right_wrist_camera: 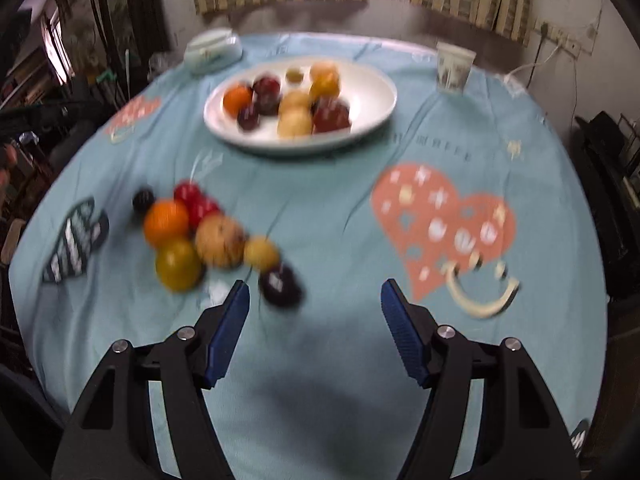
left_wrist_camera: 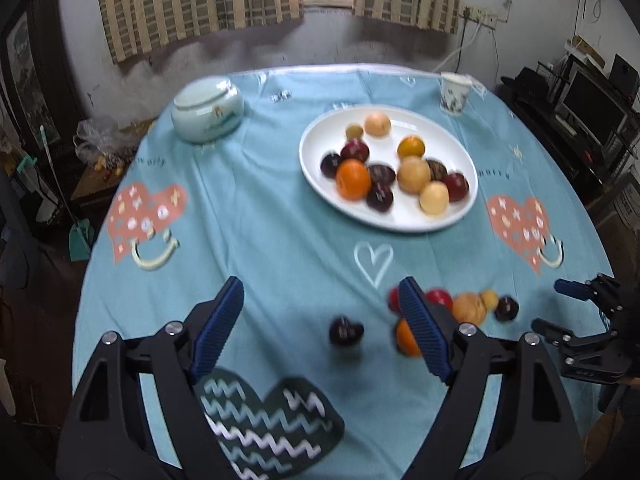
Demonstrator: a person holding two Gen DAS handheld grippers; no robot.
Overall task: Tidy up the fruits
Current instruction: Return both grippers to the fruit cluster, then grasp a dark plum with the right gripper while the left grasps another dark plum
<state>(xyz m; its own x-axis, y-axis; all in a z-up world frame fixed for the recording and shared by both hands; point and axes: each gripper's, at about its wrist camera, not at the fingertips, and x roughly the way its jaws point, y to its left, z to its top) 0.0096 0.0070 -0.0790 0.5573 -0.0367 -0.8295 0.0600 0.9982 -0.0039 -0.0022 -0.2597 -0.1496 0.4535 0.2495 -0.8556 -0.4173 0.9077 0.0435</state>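
A white oval plate holds several fruits: oranges, dark plums, pale round ones. Loose fruits lie on the blue tablecloth nearer me. My left gripper is open and empty, with a dark plum lying between its fingers; an orange sits behind its right finger. My right gripper is open and empty, with a dark plum just past its left finger. Left of that plum lie an orange, a yellow-green fruit, a speckled fruit and red ones. The right gripper also shows in the left wrist view.
A pale green lidded jar stands at the table's back left. A patterned paper cup stands at the back right. Curtains and a wall lie behind the round table; clutter and shelves stand on both sides.
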